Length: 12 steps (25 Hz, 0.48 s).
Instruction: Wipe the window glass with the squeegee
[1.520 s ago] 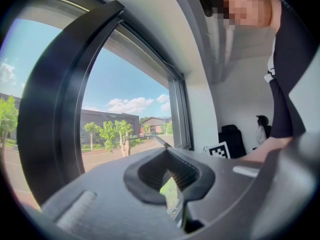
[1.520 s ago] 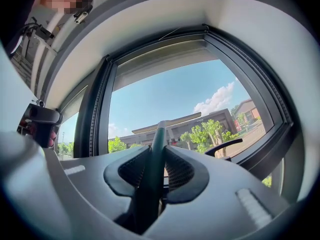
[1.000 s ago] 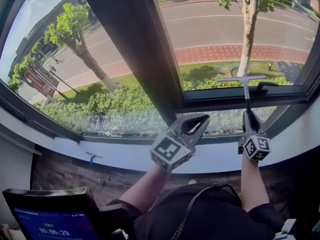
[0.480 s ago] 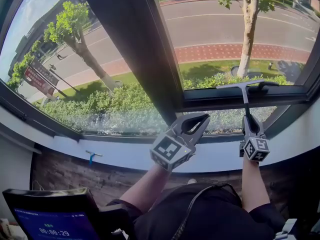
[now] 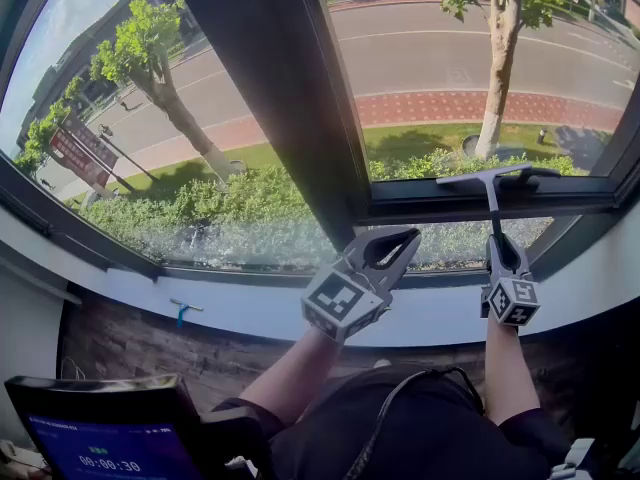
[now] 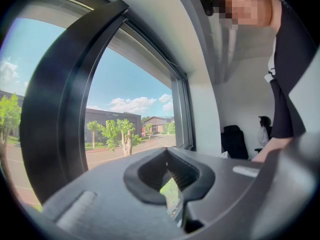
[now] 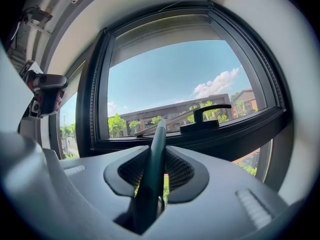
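Note:
The squeegee (image 5: pixel 489 190) stands upright, its T-shaped blade (image 5: pixel 486 178) lying along the bottom edge of the right window pane (image 5: pixel 470 58), just above the dark lower frame. My right gripper (image 5: pixel 500 250) is shut on its dark handle (image 7: pixel 154 169), below the blade. The blade (image 7: pixel 167 122) shows beside the black window handle (image 7: pixel 206 114) in the right gripper view. My left gripper (image 5: pixel 408 236) hovers left of it over the sill, shut on nothing; its fingertips (image 6: pixel 166 154) meet in front of the glass.
A thick dark mullion (image 5: pixel 270 98) divides the left pane (image 5: pixel 140 128) from the right one. A small blue-handled tool (image 5: pixel 184 310) lies on the white sill (image 5: pixel 250 313). A dark screen (image 5: pixel 100 438) sits at the lower left. The person's arms and lap fill the bottom.
The squeegee blade has slid a little down the right pane to the lower frame, my right gripper dropping with it. The left gripper has stayed put.

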Motion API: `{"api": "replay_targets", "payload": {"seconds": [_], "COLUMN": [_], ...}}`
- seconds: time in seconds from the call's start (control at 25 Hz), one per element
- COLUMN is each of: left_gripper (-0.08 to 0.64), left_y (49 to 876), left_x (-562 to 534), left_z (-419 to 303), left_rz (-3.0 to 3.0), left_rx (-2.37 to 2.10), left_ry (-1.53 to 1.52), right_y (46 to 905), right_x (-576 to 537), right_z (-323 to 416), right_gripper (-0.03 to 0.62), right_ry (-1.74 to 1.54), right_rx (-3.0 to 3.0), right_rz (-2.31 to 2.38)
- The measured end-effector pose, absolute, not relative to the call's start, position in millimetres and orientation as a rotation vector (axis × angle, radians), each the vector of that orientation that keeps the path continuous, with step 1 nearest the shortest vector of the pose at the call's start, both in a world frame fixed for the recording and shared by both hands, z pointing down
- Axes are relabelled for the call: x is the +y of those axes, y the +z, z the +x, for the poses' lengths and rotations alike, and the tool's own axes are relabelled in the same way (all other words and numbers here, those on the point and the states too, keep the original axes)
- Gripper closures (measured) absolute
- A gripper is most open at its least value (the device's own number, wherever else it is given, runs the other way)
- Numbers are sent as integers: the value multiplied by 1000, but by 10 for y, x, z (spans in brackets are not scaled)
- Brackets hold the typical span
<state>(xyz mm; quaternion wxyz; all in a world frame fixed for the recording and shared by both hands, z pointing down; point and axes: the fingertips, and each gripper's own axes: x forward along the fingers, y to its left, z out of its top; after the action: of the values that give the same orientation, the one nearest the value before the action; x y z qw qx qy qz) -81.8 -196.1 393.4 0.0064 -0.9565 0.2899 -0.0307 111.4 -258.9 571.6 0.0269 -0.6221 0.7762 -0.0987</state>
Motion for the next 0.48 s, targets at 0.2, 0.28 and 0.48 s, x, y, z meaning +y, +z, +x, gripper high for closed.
{"api": "replay_targets", "payload": {"seconds": [0.2,0.28,0.48], "left_gripper": [557,557,557], "left_y": [3956,3965,3940], "left_x": [-1945,-1941,-1957], "left_z": [-822,-828,-906], "left_rz": [-2998,-3001,-3009], "left_rx": [900,894,853], "left_ry": [-92,-87,-67], "right_y": [5591,5550,5310], "right_x": [-2552,-2530,-2414], "right_z": [1091,1077,990], "right_gripper": [491,491,491], "right_ry": [-300,-288,-245], "right_rx": [2399,2404,2379], "right_rz": [-1873,-1865,-1859]}}
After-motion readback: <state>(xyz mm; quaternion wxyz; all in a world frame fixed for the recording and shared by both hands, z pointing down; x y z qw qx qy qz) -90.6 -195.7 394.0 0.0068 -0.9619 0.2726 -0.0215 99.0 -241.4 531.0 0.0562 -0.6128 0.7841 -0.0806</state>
